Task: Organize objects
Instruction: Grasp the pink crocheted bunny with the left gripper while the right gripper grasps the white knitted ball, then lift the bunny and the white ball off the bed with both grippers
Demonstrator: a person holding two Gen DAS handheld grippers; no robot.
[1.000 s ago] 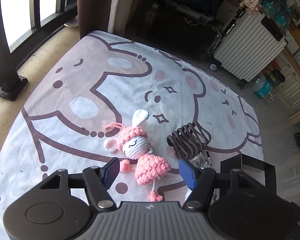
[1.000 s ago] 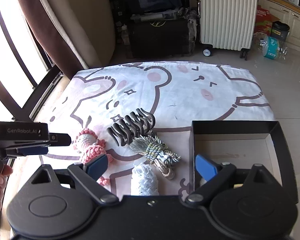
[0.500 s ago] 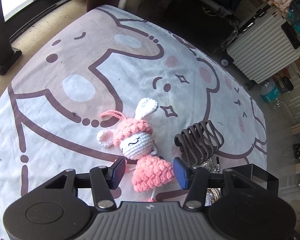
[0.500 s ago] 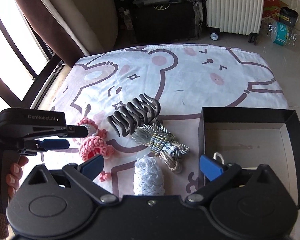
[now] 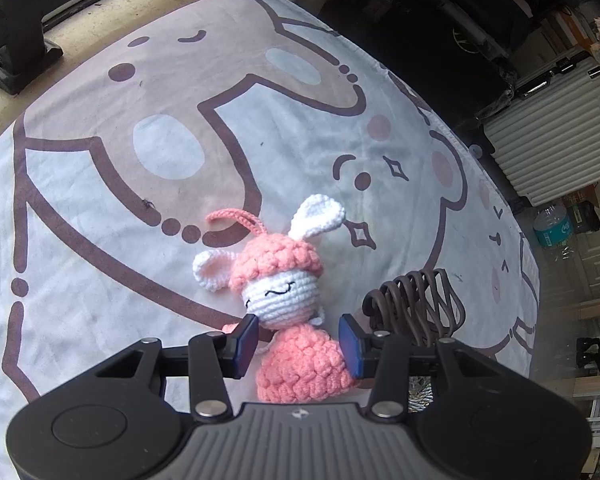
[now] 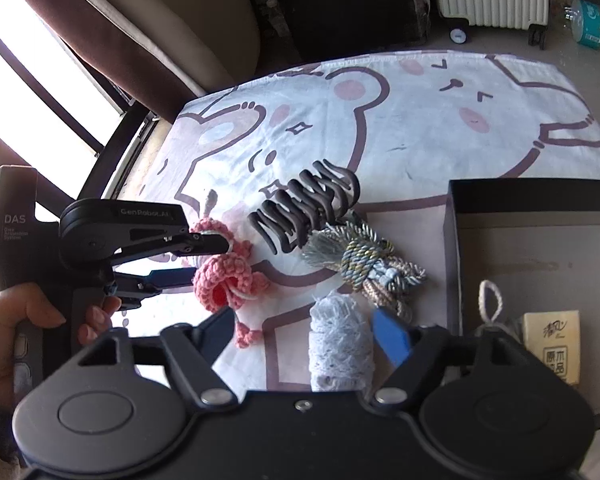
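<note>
1. Left tongs [image 5: 298, 340] – half-narrowed, their jaws having just been closing – straddle the pink doll [image 5: 296, 320] at its neck and dress. The pads look just short of pressing, though the doll's bulk hides the contact, so I cannot be sure. The doll lies on the blanket [image 5: 100, 200].
2. Right tongs [image 6: 314, 332] stand moderately wide, having just been closing, with the white lace roll [image 6: 340, 352] between them and no pad pressing it yet.
3. Risk, left: the soft yarn may squash and slip, or the tongs may catch only the dress and let the head flop. The dangling leg cord could snag on the hair claw [image 5: 414, 304] just beside it.
4. Risk, right: the roll lies touching the tasselled rope bundle [image 6: 368, 260]; a pad coming in low could pinch a strand and drag the bundle along.
5. Both tongs work near each other – if they lift together, they could collide over the pile.
6. Beyond, the black box [image 6: 532, 252] sits at the right with a tall near wall; a carried thing must clear that edge. It already holds a small packet [image 6: 552, 344], yet bare floor remains.
7. Farther out the blanket is bare to its far edge, giving room to move.
</note>
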